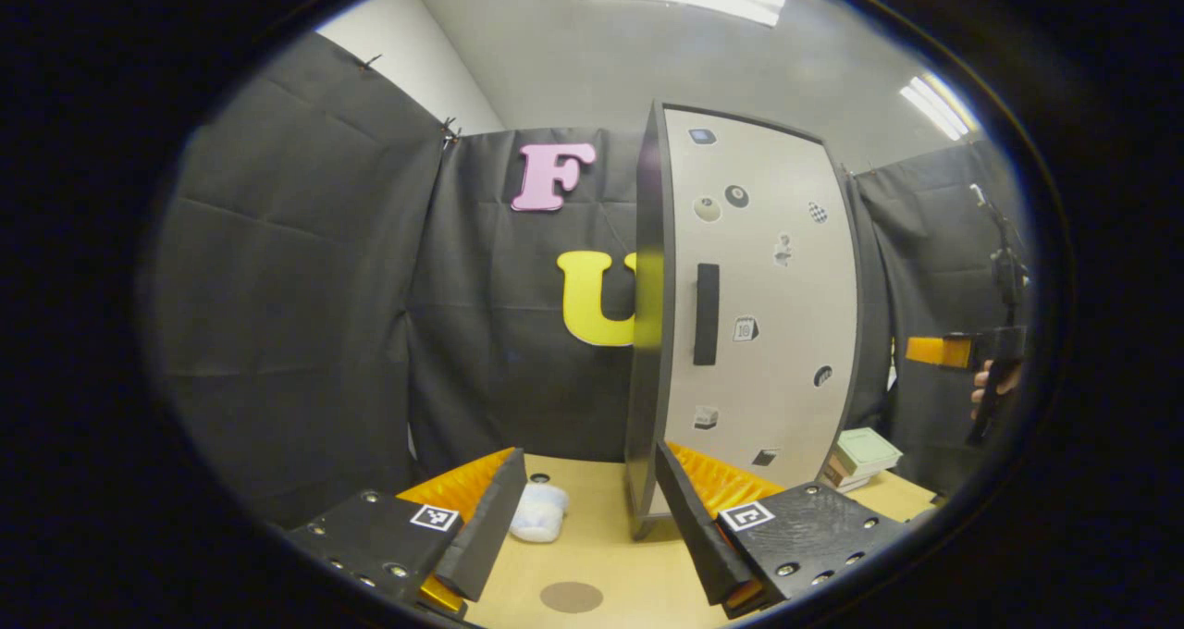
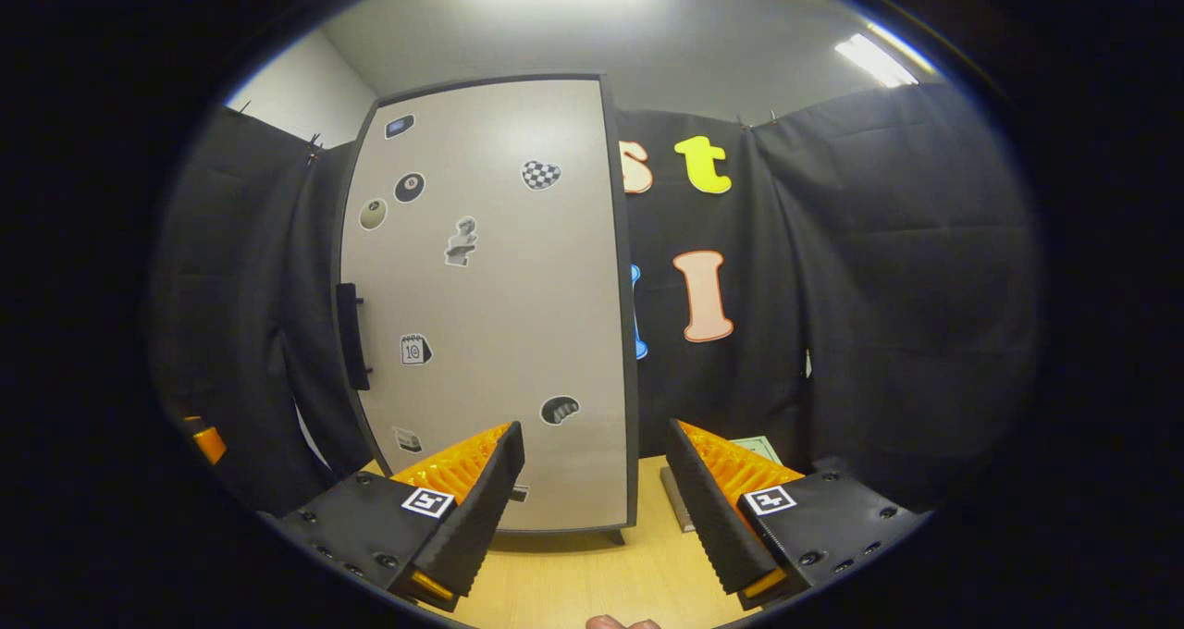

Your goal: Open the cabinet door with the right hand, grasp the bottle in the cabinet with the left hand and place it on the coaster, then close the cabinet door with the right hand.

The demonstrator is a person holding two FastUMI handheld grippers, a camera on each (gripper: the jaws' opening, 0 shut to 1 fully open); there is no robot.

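Note:
A tall grey cabinet stands on the wooden table with its door shut, so its inside is hidden. In the left gripper view its dark vertical handle is on the door's left side. A round brown coaster lies on the table, low between my left gripper's fingers. My left gripper is open and holds nothing, a little back from the cabinet's left corner. In the right gripper view the door faces me with its handle at its left edge. My right gripper is open and short of the door.
A small white crumpled thing lies on the table left of the cabinet. Stacked books sit to the cabinet's right. The right gripper, held by a hand, is at the far right. The left gripper appears at the left edge.

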